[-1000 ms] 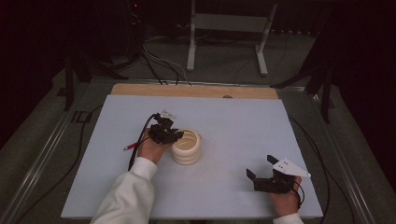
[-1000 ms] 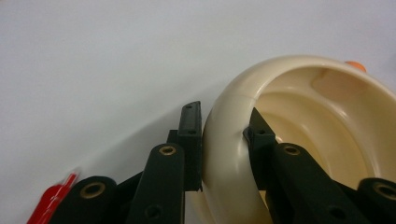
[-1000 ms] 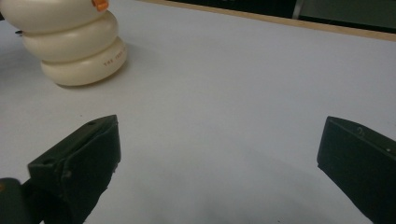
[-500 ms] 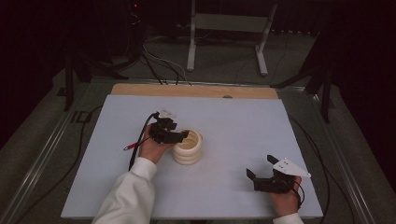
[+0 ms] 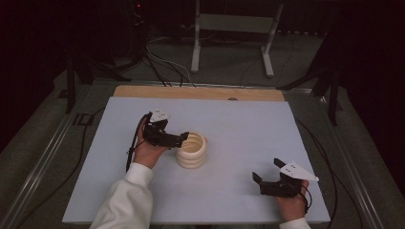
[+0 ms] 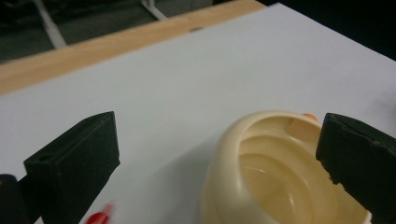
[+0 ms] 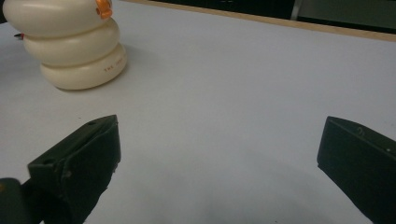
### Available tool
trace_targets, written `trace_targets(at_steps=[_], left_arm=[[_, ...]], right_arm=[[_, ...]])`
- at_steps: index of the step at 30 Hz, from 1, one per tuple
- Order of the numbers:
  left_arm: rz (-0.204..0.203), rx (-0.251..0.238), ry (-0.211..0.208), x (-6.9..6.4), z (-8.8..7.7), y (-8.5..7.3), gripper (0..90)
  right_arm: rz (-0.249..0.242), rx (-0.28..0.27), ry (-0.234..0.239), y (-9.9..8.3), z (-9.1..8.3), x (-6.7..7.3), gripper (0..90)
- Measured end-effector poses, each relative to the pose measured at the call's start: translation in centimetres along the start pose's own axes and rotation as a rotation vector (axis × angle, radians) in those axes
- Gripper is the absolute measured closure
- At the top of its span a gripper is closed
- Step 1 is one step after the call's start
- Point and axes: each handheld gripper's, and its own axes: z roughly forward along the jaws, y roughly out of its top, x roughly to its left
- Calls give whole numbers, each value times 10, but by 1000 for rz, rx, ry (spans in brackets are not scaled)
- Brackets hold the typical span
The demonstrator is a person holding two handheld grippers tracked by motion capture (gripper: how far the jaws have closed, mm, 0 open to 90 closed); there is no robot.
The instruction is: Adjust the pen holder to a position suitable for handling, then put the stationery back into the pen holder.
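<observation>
The cream ribbed cup stands upright near the middle of the pale blue mat, right at the tip of your left claw. In the left gripper view the cup sits low between the two black jaws, its rim close under the right-hand one, with a small orange spot just past that rim. Your left claw has just been opening and now stands wide; its pads press on nothing, so the cup is free and you hold nothing. A red spot shows on the mat below the left-hand jaw. Your right claw rests on the mat well apart from the cup, toward the near right corner, jaws spread wide and empty. From the right gripper view, the cup stands far off to the upper left of those jaws, three stacked bulges with an orange tab on the top one. Beyond the mat's far edge runs a wooden strip.
</observation>
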Motion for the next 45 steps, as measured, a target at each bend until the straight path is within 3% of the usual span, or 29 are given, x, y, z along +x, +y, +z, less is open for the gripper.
trace_targets(at_steps=[12, 14, 15, 23, 27, 33, 36, 41, 45], left_arm=[[1, -60, 70, 20, -39, -13, 1], [1, -60, 70, 20, -39, -13, 1], [-9, -75, 84, 28, -49, -19, 1], [-8, -74, 97, 44, -66, -39, 2], [13, -61, 106, 49, -73, -47, 1], [14, -54, 125, 56, -78, -55, 2], [31, -46, 156, 60, -78, -60, 2], [1, -29, 167, 70, -76, -69, 2], [4, -1, 173, 77, -70, -76, 2]], right_arm=[[-1, -1, -2, 0, 0, 2, 1], [-4, -5, -1, 0, 0, 1, 1], [-4, -5, -1, 0, 0, 1, 1], [1, -6, 0, 0, 1, 1, 1], [-1, -4, -1, 0, 1, 1, 1], [2, -5, -2, 0, 1, 1, 1], [0, -4, -2, 0, 2, 1, 1], [4, -5, -2, 0, 1, 1, 1], [1, -5, -3, 0, 2, 1, 1]])
